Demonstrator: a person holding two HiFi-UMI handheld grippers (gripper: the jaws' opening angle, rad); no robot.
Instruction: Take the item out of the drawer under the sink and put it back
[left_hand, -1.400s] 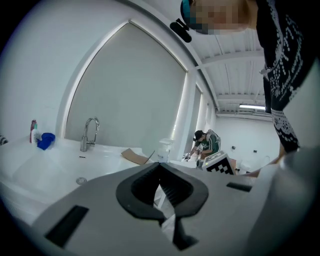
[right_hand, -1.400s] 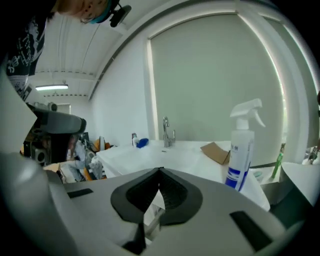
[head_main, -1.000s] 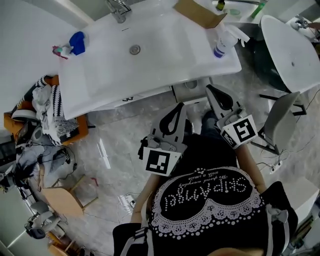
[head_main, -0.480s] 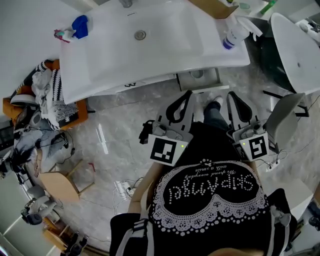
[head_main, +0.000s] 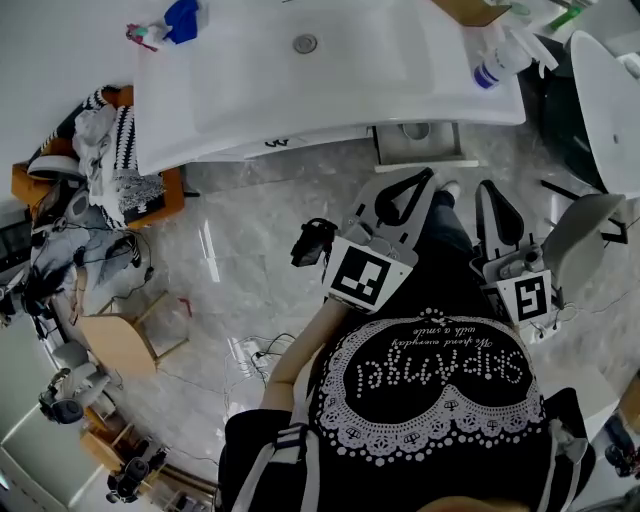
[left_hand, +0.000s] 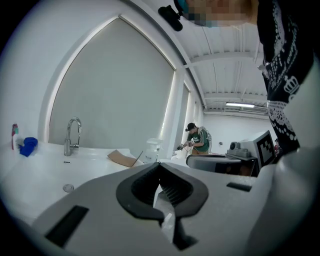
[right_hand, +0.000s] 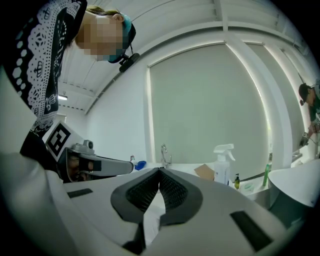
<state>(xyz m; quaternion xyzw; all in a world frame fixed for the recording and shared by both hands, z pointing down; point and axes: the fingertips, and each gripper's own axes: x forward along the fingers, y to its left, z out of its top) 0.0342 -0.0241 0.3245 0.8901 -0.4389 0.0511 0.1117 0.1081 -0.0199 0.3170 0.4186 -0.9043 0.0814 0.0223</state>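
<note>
Below the front edge of the white sink (head_main: 250, 110), the grey drawer (head_main: 440, 150) stands pulled out; something small and round shows inside. Both grippers hang close to the person's body, back from the drawer. My left gripper (head_main: 430, 174) points at the drawer, a short way off it. Its jaws meet at the tips (left_hand: 159, 163) with nothing between them. My right gripper (head_main: 487, 186) is to the drawer's right, also shut and empty (right_hand: 160, 170).
A spray bottle (head_main: 497, 65), cardboard (head_main: 468, 10) and a blue thing (head_main: 182, 18) sit on the sink top, by the faucet (left_hand: 72, 135). Heaped cloths and a crate (head_main: 110, 170) stand left, a wooden stool (head_main: 120, 345) below them, a grey chair (head_main: 585, 235) right. Another person (left_hand: 197, 140) works far off.
The person has stepped back from the sink, which has slid up in the head view. Both grippers have drawn away from the drawer towards the body, still shut.
</note>
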